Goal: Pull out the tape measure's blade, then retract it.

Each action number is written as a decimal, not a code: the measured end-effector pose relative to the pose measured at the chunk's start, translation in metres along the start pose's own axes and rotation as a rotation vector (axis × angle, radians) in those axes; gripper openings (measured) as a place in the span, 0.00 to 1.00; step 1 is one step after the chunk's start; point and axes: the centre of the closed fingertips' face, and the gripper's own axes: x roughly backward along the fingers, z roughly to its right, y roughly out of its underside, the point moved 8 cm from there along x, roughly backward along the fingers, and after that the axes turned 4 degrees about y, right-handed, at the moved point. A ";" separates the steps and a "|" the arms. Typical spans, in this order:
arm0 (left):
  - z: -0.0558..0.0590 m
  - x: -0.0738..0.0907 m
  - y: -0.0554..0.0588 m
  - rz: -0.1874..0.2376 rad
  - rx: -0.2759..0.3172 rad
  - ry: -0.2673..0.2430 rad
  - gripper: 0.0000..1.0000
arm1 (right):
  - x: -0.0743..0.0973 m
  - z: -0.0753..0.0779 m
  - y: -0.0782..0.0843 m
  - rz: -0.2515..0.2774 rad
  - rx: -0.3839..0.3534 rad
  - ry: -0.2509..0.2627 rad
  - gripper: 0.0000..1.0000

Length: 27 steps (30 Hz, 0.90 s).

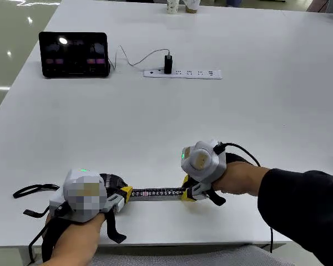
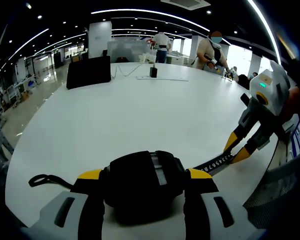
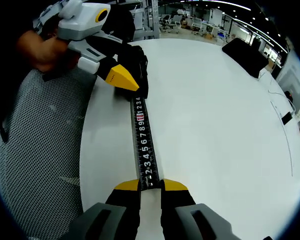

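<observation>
The left claw is clamped around the black, rounded tape measure case, one yellow-tipped jaw on each flat side. This pins the case down on the white table, close to its near edge, so the body has an anchor while the tape is drawn from it. The case's mouth faces the other claw, so the pull runs straight out and does not kink at the slot.

The right claw is pinched on the free end of the dark blade with white numerals, its jaws meeting over the tip where the low numbers begin. Gripping at the very end, and not partway along, leaves the whole drawn length in tension between the two claws. That would explain why the blade lies flat and straight along the table surface without buckling.

A short run of blade spans the gap, so I judge the pull-out to be only partly done, with the claws near each other. Both claws work along the front edge, well apart from the black rectangular tablet and the white power strip at the far side. A longer pull along that edge should therefore meet nothing. When it comes to retracting, the tip needs guiding back under control, since a spring-driven blade can snap home.
</observation>
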 end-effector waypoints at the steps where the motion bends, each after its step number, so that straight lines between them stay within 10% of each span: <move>1: 0.000 0.000 0.000 0.000 0.000 0.000 0.59 | 0.000 0.000 -0.001 -0.001 0.000 0.002 0.12; 27: -0.001 0.000 0.000 -0.003 0.017 0.006 0.59 | -0.006 0.000 -0.011 0.017 -0.021 0.003 0.12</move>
